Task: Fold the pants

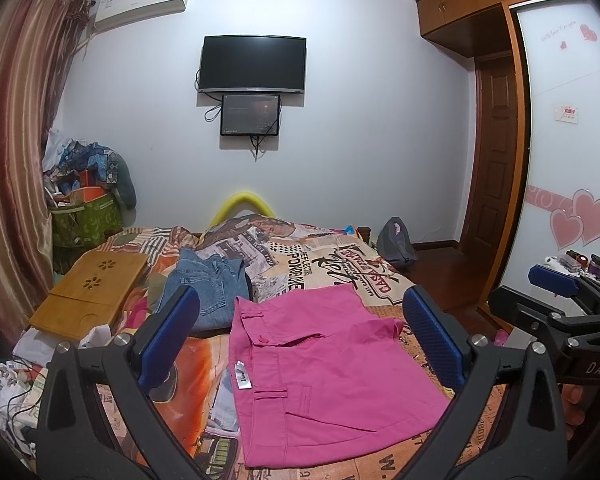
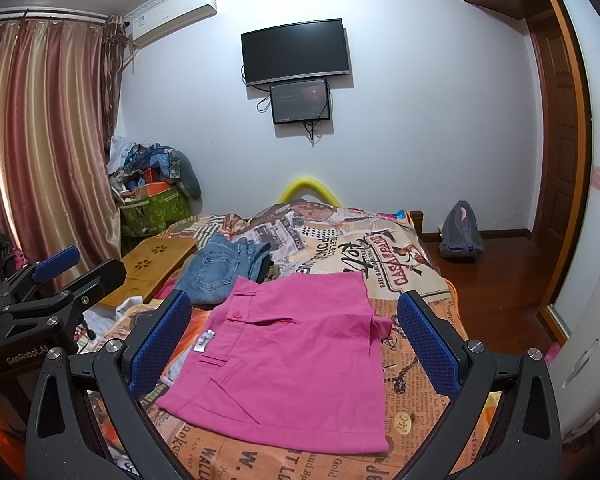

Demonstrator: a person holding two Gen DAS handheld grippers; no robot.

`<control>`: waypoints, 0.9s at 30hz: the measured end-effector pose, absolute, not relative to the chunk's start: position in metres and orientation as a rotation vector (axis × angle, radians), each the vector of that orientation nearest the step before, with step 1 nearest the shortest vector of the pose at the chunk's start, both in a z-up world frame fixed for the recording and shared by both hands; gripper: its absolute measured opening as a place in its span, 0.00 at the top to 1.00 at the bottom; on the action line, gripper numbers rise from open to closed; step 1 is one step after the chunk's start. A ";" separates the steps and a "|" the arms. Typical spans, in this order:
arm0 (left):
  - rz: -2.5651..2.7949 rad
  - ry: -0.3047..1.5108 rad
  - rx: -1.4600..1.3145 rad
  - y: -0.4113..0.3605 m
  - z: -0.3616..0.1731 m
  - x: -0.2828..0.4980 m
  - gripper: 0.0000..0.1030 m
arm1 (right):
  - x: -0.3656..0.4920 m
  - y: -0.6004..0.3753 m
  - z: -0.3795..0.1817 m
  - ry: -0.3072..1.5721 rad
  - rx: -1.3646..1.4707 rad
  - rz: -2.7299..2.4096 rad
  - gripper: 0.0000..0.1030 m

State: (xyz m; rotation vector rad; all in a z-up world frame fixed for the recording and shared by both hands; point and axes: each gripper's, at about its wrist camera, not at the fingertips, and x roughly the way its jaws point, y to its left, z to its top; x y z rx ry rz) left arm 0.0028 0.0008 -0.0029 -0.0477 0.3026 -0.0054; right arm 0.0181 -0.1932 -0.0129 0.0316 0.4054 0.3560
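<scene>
We hold one hand-held gripper in each hand, and both have their blue pads spread wide with nothing between them. The left hand-held gripper (image 1: 300, 340) and the right hand-held gripper (image 2: 296, 344) both hang above the bed, not touching any cloth. The bright pink cotton pants (image 1: 320, 380) lie flat just ahead of and below both of them, on the bedspread printed like old newspapers (image 1: 340, 264). The pants already look folded over, with the waistband and its white tag toward the left pad of the left hand-held gripper. What could go wrong? We think the thin cloth could slip if we pinch only the top layer, and then the fold would fall open. We could also grab the bedspread along with the pants, because it lies right under them, and pull it up in a bump. The blue denim jeans (image 1: 208, 284) sit just past the pink pants, touching or nearly touching their far edge, so a far reach might catch them too. A light wooden lap tray (image 1: 88, 296) lies off to the left, well apart.
</scene>
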 end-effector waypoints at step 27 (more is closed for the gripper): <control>0.011 0.414 -0.034 0.032 -0.022 0.092 0.00 | 0.078 -0.211 -0.038 0.471 -0.015 0.259 0.00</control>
